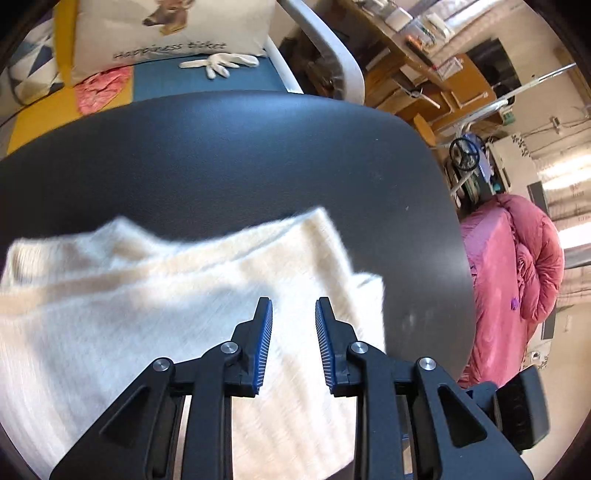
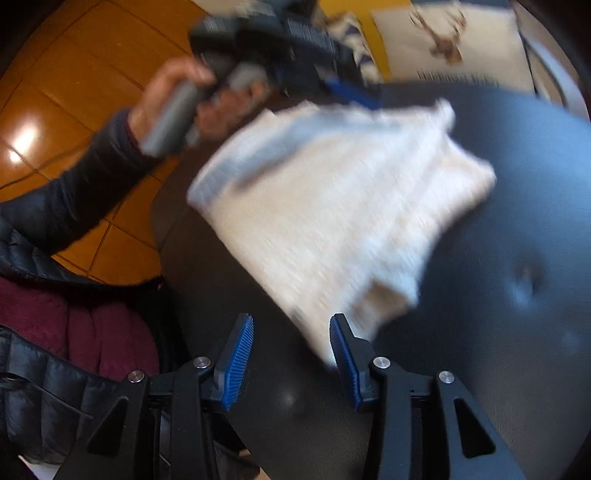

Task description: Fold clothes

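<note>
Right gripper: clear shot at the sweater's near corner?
Probably yes. The right gripper is open, the sweater corner lies just ahead on the table, nothing between them. Blur hides detail.

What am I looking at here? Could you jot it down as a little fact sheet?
Garment: cream knit garment, partly folded, lying on the table
Surface: dark round table
Left hand-held gripper: open, above the garment, gripping nothing
Right hand-held gripper: open, at the garment's near edge
Background: deer-print pillow, white glove
</note>
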Demonstrator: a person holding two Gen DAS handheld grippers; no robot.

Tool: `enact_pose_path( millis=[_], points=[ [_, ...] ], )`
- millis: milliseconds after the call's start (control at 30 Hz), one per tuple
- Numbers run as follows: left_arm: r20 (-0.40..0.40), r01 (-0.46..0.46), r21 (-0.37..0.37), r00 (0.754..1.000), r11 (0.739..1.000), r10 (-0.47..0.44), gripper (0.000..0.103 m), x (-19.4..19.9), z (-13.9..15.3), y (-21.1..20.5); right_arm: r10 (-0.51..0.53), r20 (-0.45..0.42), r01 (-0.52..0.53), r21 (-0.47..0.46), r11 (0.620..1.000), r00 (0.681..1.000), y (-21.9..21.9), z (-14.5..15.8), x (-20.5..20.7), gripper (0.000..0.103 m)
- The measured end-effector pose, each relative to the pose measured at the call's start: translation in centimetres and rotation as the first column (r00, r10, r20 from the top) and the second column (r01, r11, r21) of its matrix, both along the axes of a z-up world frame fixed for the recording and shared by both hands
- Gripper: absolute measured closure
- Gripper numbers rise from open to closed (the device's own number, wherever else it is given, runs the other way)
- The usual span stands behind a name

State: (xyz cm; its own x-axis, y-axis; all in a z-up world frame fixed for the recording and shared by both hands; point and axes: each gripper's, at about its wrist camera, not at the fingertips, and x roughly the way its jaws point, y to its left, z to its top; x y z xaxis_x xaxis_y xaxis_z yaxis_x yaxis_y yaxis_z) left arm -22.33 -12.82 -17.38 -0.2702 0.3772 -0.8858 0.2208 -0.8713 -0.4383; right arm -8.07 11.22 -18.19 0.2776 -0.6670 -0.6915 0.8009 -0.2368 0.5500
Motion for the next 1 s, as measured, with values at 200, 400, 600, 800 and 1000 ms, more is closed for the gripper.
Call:
enact_pose_path(
  millis=[200, 400, 600, 800, 1000],
  points=[
    [-0.059, -0.033, -0.001, 0.998, 0.999, 0.033, 0.077, 4.5, -0.4, -2.3, -0.033, -0.046, 0.042, 0.210, 0.977, 0.998, -2.8, -3.7, 0.4, 0.063],
    [-0.119, -0.093, 0.046, 0.988, 0.995, 0.098, 0.077, 7.5, -0.6, -4.3, -0.056, -0.130, 0.081, 0.191, 0.978, 0.990, -4.9, 0.1, 0.0, 0.064],
    [-0.148, -0.136, 0.077, 0.978, 0.988, 0.146, 0.077, 10.8, -1.5, -5.2, -0.299, -0.294, 0.362, 0.188, 0.913, 0.908, -11.4, 0.5, -3.7, 0.056],
    [-0.231, -0.178, 0.166, 0.949, 0.970, 0.214, 0.077, 17.9, 0.3, -9.4, -0.395, -0.257, 0.452, 0.224, 0.864, 0.882, -11.0, -1.2, -5.6, 0.056],
    [-0.300, -0.302, 0.151, 0.893, 0.941, 0.335, 0.070, 28.0, 2.0, -18.8, -0.311, -0.118, 0.312, -0.008, 0.950, 0.943, -14.7, 3.0, -0.8, 0.056]
  ],
)
